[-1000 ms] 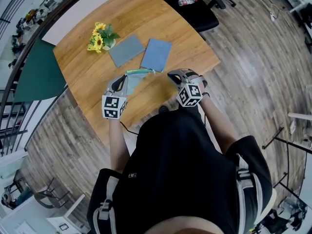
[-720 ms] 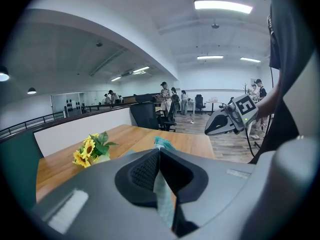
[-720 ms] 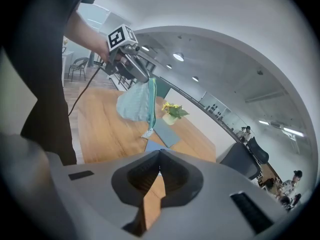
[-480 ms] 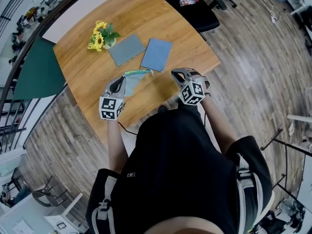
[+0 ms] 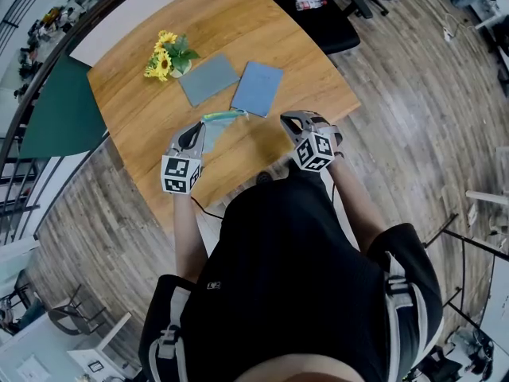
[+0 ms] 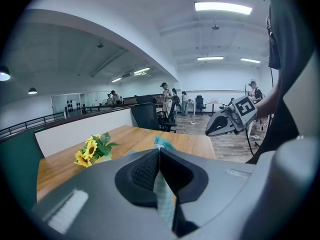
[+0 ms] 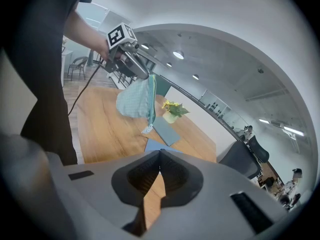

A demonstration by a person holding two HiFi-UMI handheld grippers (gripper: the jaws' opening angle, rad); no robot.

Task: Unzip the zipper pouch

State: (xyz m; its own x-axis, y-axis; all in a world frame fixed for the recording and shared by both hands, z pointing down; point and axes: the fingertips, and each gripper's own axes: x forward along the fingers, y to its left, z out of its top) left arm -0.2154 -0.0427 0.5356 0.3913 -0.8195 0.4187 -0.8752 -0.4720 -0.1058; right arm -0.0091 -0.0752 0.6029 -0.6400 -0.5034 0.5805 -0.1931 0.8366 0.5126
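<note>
**Early stage of the unzipping.** The zipper pouch (image 7: 134, 100), of pale teal checked cloth, is held clear of the tabletop (image 5: 262, 30) by the left hand-held gripper (image 6: 159, 153); its jaws are closed on the upper end of the pouch, and the cloth is seen pinched between the pads in the left gripper view. The pouch hangs below that grip, over the near part of the tabletop; the zipper (image 7: 152, 96) runs down the edge that faces the right hand-held gripper (image 7: 160, 153); what appears to be the pull tab (image 7: 148, 129) dangles at the lower end. No gap is seen along the zipper, so it is judged to be closed, though it is shown too small for certainty. The right hand-held gripper is placed well apart from the pouch; its jaws are brought together with nothing between them, and only wood is seen through the notch below the tips.

Judged as done: the pouch is lifted and steadied. Judged as left: the right jaws are to be opened, the pull tab taken, and the slider drawn along the zipper's length.

A bunch of sunflowers (image 5: 165, 56), a grey sheet (image 5: 208, 79) and a blue sheet (image 5: 257, 87) lie farther back, apart from both grippers.
</note>
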